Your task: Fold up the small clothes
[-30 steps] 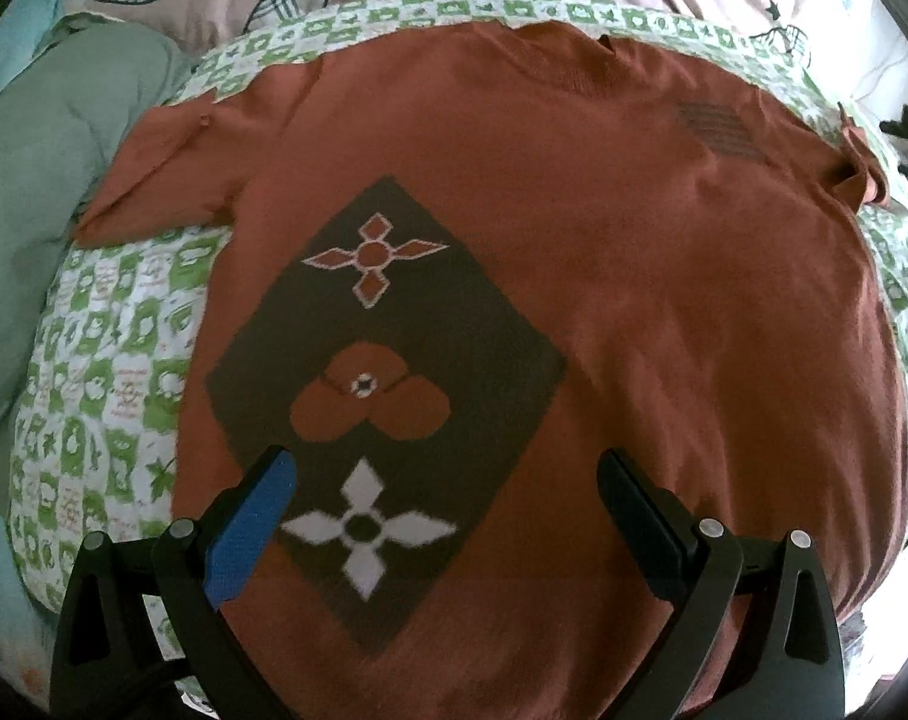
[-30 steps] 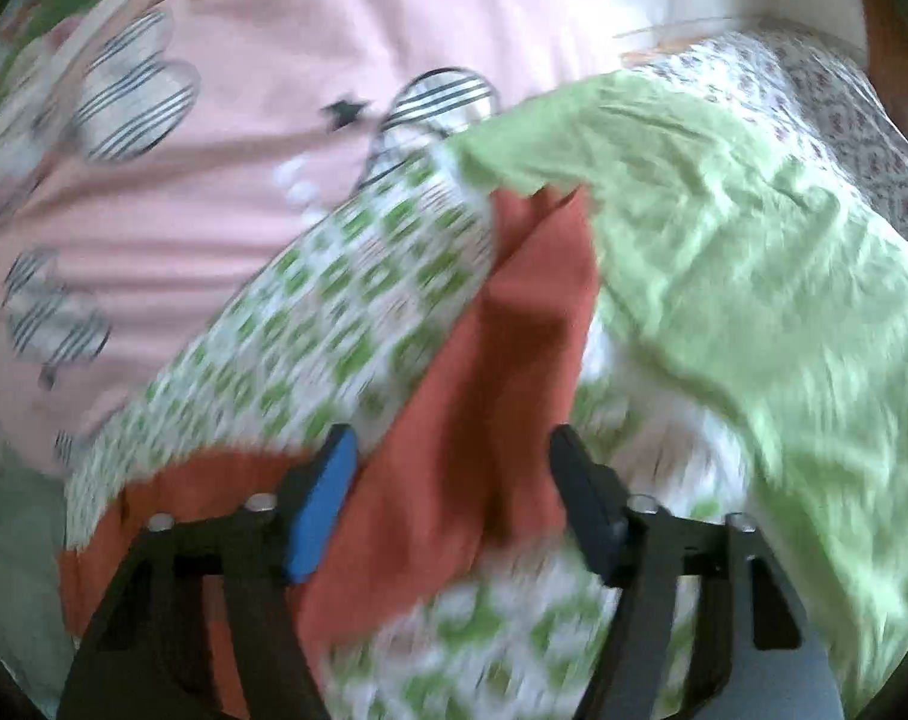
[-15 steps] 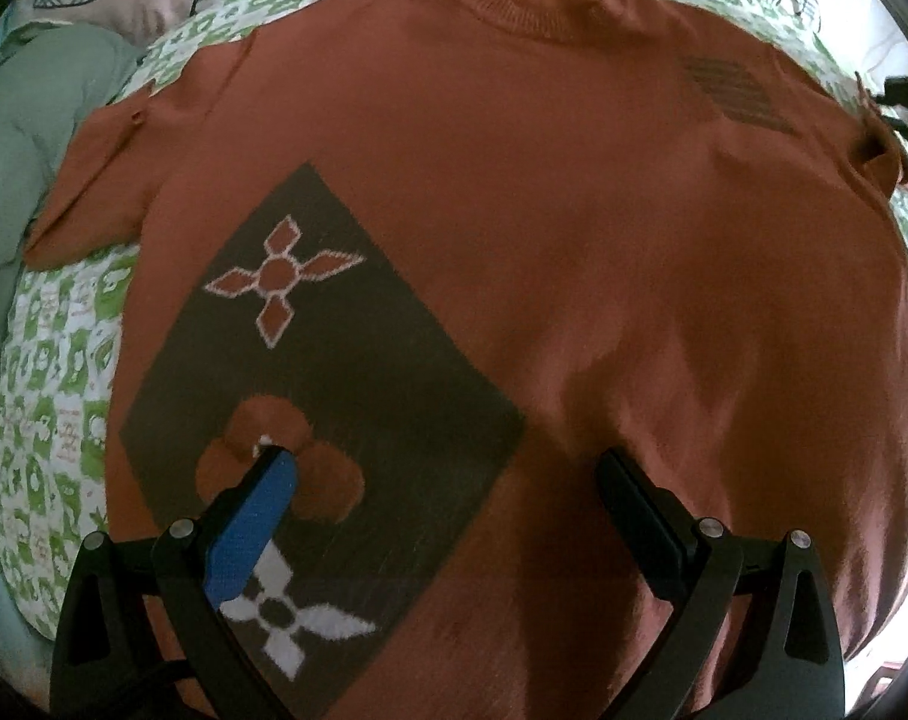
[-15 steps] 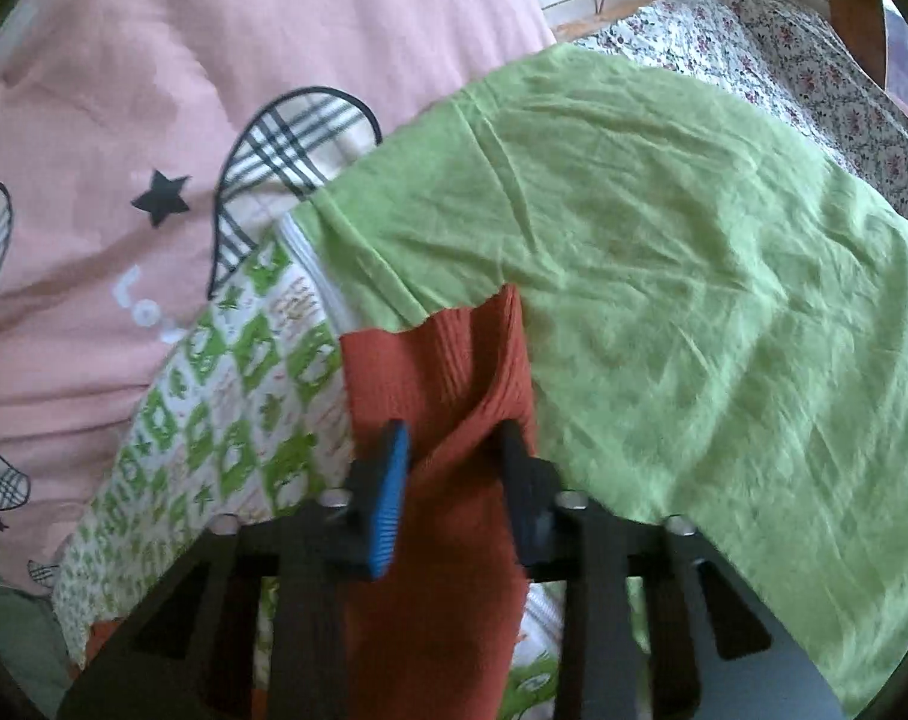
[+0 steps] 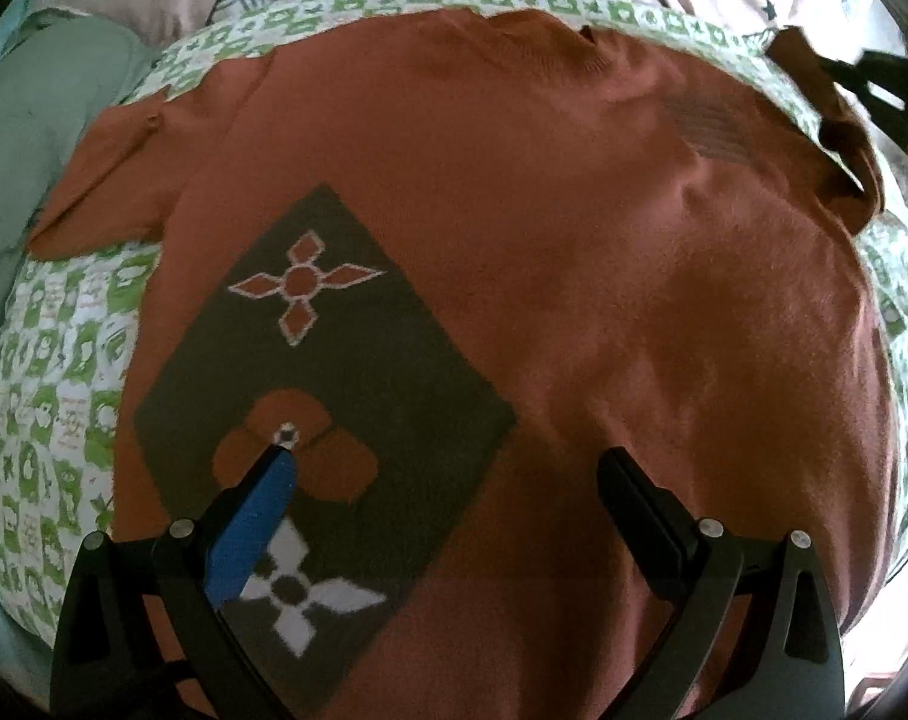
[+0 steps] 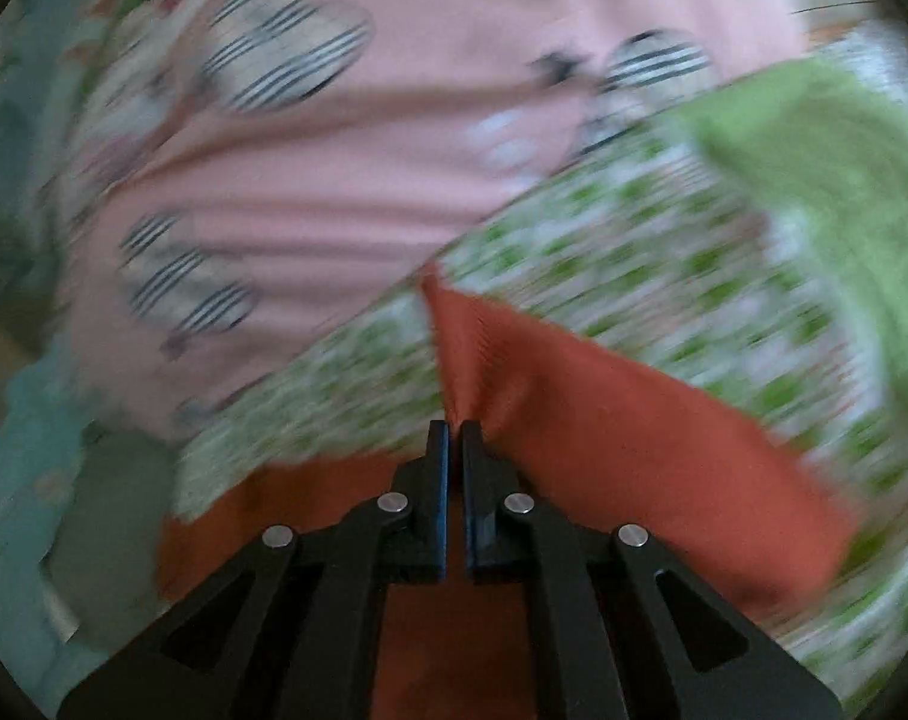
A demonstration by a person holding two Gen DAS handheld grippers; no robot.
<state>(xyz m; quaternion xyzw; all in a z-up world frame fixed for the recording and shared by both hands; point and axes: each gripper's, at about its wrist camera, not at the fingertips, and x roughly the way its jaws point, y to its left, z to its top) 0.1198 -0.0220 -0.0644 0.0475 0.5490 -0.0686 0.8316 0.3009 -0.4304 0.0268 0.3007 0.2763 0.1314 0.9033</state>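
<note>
Pinching the far right sleeve (image 6: 604, 438), the right tongs (image 6: 454, 429) are pressed together; the sweater (image 5: 574, 276) is spread on the bed, collar far, under the spread left tongs (image 5: 448, 468).

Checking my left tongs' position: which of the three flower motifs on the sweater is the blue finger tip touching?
The middle one, the rust three-petal flower with a white centre. The blue finger points at that centre.

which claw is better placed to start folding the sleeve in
Right: the right claw is shut on the rust-orange knit sweater's sleeve. The left claw hangs open above the body, gripping nothing.
</note>
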